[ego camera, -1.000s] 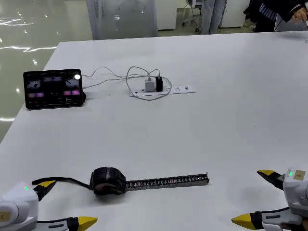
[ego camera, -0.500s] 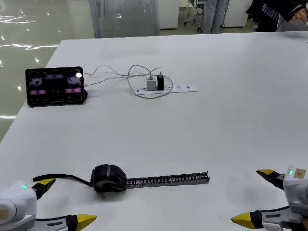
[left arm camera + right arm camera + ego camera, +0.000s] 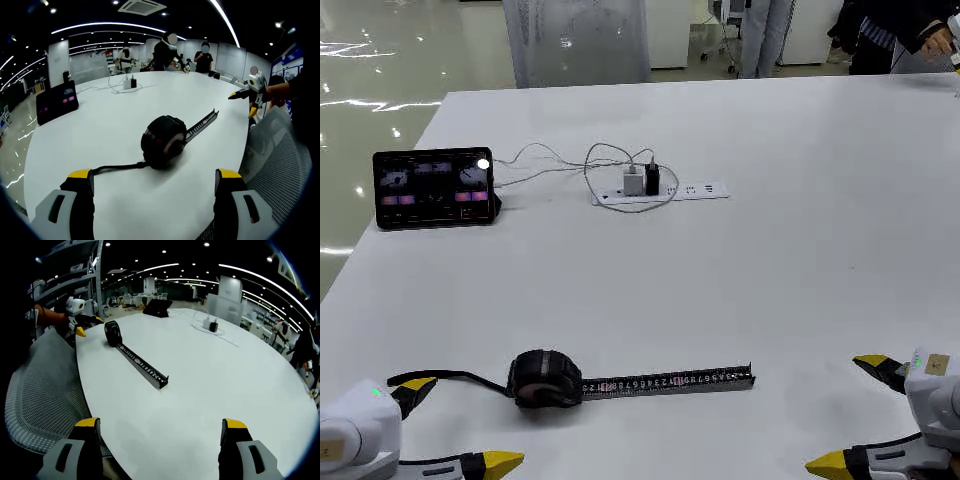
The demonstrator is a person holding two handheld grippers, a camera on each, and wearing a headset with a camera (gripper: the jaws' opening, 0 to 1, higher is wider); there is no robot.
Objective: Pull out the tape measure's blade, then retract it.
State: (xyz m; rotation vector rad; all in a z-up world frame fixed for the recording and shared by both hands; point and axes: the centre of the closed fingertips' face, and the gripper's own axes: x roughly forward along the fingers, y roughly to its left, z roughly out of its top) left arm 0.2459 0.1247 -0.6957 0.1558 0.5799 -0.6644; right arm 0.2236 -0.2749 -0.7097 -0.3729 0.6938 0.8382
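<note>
Ahead of you on white counter [image 3: 800, 200]: dark tablet [image 3: 433, 188] propped far left, screen lit; power strip [image 3: 692, 189] near it, white charger [image 3: 634, 181] and black charger [image 3: 652, 179] plugged in, cable [image 3: 550, 160] looped.

Black round-cased tape measure [image 3: 545, 377] sat near the front edge of the white desk [image 3: 740, 270], blade [image 3: 665, 381] pulled out and lying flat to the right, numbered face up, end hook at the tip; black strap [image 3: 448, 377] trailed left from the case
</note>
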